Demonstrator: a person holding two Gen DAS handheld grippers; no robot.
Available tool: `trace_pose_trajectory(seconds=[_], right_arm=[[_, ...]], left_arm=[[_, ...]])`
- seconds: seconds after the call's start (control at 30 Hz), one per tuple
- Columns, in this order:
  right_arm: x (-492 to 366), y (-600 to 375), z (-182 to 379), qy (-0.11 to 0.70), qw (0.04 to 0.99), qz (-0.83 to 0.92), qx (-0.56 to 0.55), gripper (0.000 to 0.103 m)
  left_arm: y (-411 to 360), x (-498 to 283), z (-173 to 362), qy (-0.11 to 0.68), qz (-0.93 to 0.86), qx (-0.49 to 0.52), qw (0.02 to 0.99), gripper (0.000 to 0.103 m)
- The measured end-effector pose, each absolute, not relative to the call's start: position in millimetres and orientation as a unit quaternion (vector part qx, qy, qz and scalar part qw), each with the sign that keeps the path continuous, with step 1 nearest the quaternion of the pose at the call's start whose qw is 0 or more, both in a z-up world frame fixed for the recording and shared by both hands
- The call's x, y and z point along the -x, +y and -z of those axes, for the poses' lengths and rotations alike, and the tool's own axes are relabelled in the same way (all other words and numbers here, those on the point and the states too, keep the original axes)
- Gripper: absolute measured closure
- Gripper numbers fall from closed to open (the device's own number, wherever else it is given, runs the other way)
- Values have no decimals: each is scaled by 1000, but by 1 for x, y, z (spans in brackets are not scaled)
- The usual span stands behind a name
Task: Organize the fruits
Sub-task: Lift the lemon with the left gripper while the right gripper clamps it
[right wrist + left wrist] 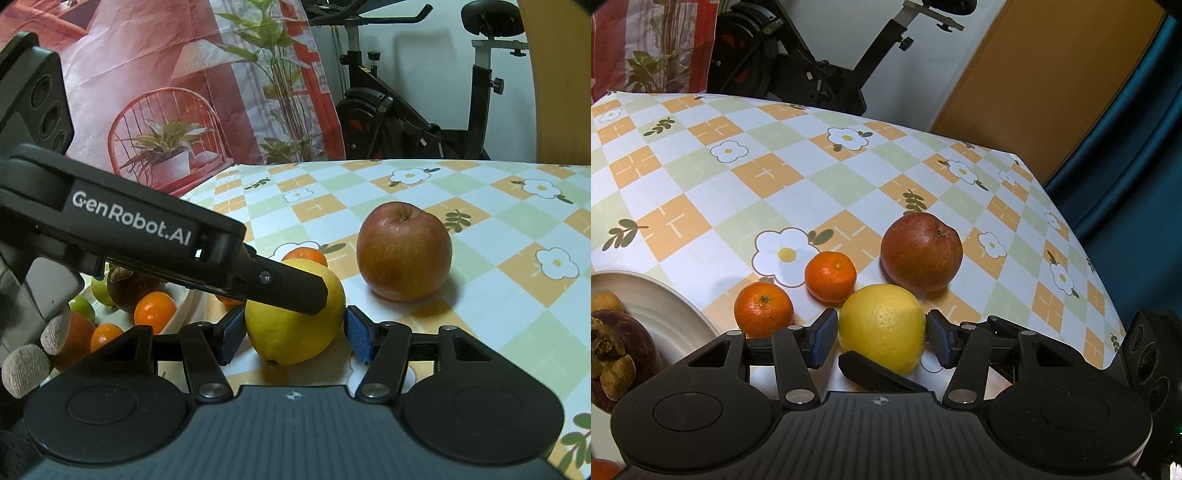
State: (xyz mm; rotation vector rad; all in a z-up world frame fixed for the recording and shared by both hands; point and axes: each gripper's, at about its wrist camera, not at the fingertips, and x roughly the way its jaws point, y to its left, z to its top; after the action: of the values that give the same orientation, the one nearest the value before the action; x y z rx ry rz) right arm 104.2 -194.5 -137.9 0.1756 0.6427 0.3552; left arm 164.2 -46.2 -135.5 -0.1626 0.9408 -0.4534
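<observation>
The table (701, 177) under its checked flower cloth carries everything. A pale plate (683, 306), already holding fruit, sits off to the left claw's left. The apple (921, 251) stands just beyond the lemon (882, 325) and slightly to its right, not clearly touching it.

The lemon is what the next move turns on. It rests on the cloth straight ahead of both claws, caught between two crossed pairs of fingers. One nubbed end points down toward the right-hand camera, so its long axis seems to run roughly along that claw's fingers.

The left claw (882, 341) brackets it wide, pads level with the skin on both sides, though I cannot tell whether they press. The right claw (295, 338) is also wide, with a sliver of gap at its right pad. The left is nearer the plate and better placed to carry it.

Two tangerines (830, 276) (763, 309) lie just beside the lemon, between it and the plate.
</observation>
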Motion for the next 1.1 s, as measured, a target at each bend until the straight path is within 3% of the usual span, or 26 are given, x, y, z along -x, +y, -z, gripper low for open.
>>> trace_pose_trajectory(seconds=[0.53,1.1], right_arm=[[-87,-180,120,309,925,-194,-102,44],[-90,-102,87,296,918,-264,-19,44]], left_arm=[[-7,-122,108,432,184,95,878,48],[78,-90,87,393,145,186,889,48]])
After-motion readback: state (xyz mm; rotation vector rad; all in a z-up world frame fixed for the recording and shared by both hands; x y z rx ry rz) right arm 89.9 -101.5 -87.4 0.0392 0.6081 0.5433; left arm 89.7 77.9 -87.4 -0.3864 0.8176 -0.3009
